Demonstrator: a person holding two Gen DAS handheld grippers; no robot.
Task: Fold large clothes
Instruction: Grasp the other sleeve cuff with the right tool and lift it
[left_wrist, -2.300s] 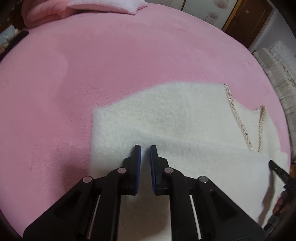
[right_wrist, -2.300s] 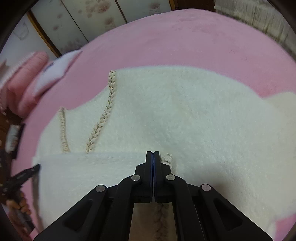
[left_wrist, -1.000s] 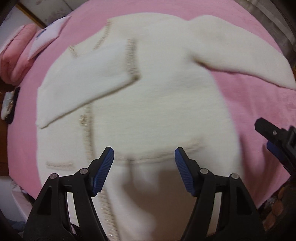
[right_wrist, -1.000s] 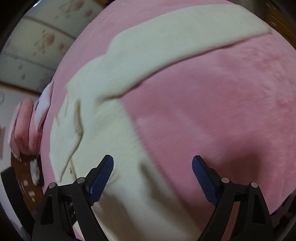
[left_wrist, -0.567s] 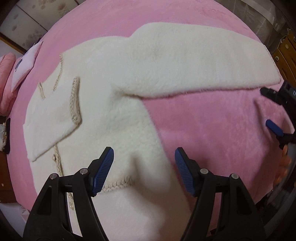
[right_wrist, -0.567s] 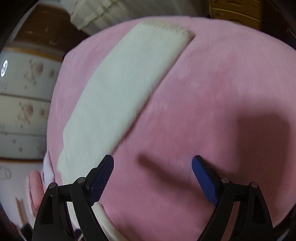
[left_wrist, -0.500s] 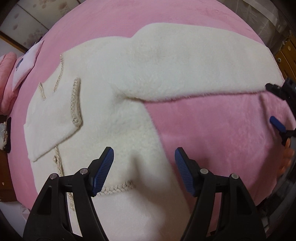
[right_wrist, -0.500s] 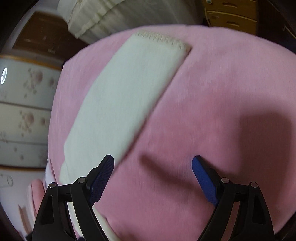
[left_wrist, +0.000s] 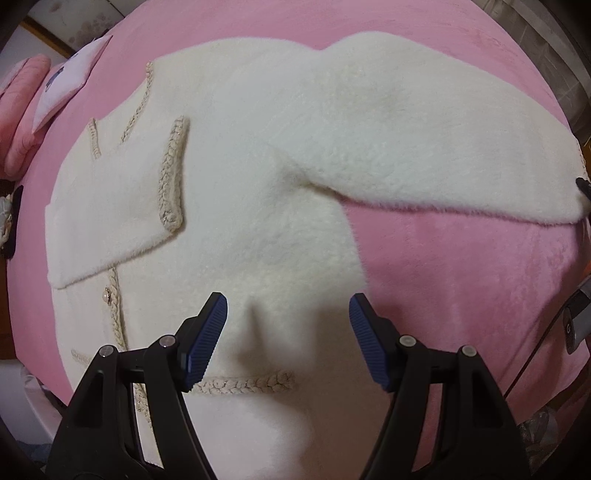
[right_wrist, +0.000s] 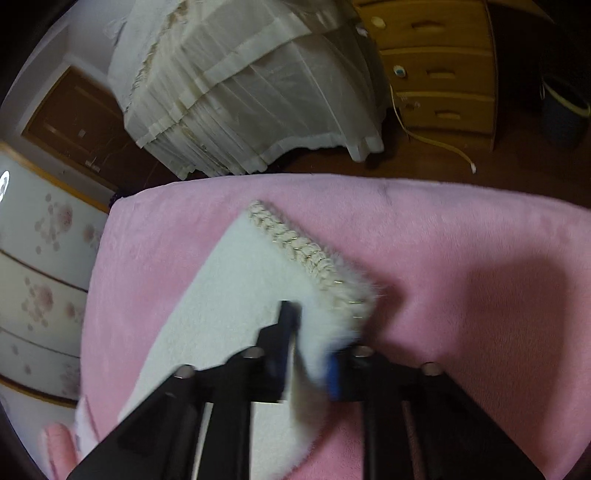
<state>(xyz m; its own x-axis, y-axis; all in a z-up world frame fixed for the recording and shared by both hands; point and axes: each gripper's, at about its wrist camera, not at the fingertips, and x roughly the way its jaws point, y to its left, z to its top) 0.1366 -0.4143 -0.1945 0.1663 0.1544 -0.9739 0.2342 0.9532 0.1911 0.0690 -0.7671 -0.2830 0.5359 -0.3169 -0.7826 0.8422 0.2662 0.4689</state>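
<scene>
- Since half a second ago my right hand-held gripper (right_wrist: 314, 332) has gone from hanging wide apart over bare pink blanket to closing on the end of the outstretched sleeve (right_wrist: 240, 288), just short of its braided cuff (right_wrist: 306, 254)
- That view is blurred with motion, but white fleece sits between the blue pads, so I judge the right one clamped on the sleeve, or very nearly so
- My left hand-held gripper (left_wrist: 288, 339) has barely shifted; its pads stay wide apart, holding nothing, hovering above the lower body of the cardigan (left_wrist: 258, 221) near the braided pocket trim (left_wrist: 243, 384)
- Cardigan lies flat, front up, on the pink bed (left_wrist: 461, 288); the other sleeve (left_wrist: 118, 206) is already folded across the chest, its cuff pointing toward the neckline
- Sleeve on the right side stretches well out over the blanket toward the bed's edge, where the right tool's tip just shows in the left view
- To my mind this means the second sleeve fold is starting: next comes lifting that cuff and carrying it across the body
- Grip is near the sleeve's edge, so the fluffy fabric could slip free
</scene>
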